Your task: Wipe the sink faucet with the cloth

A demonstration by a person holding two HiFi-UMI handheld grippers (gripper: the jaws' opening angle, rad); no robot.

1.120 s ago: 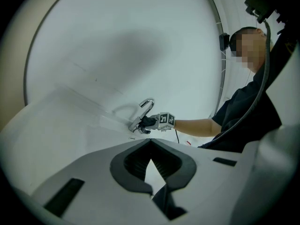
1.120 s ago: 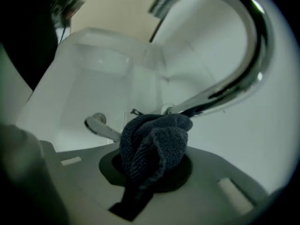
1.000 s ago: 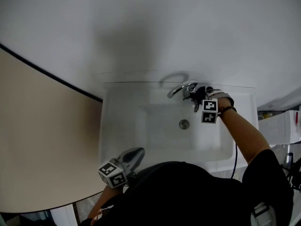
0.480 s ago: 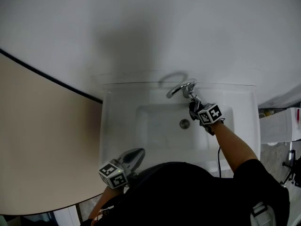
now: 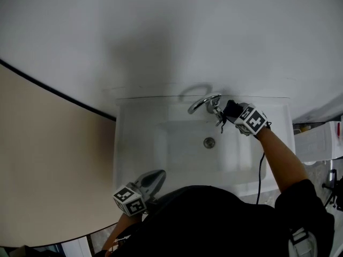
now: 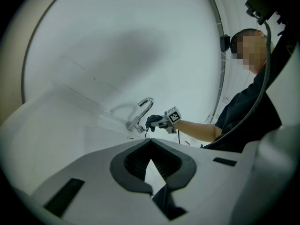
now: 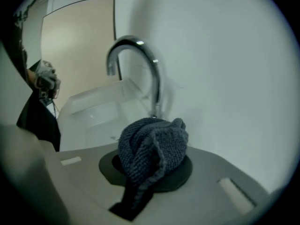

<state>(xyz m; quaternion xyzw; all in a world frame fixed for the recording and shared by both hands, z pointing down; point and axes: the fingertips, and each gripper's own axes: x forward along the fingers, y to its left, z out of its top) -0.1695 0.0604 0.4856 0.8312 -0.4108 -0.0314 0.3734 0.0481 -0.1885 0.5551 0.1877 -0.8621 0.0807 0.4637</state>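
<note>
While my right hand-held gripper (image 5: 233, 111) sits at the centre right of the head view, it pinches the cloth (image 5: 229, 109), a dark blue-grey knitted wad. In the right gripper view the wad bulges out between the jaws, fills the middle of the frame, and a strip of it hangs down toward the lower edge. The cloth is just to the right of the faucet (image 5: 203, 103), down by its base; I cannot tell whether the two touch. The faucet is a chrome arch at the back rim of the sink (image 5: 134, 143), with its spout curving toward the left of the frame. In the right gripper view it rises behind the cloth into the upper middle.

My left hand-held gripper (image 5: 153, 180) is at the lower left of the head view, over the near rim of the sink and well apart from the faucet. Its jaws are pressed together with nothing between them. It looks across the basin, and in its view the faucet and my other hand-held gripper show small at mid-frame. The drain (image 5: 209, 142) lies below the faucet in the white basin.
</note>
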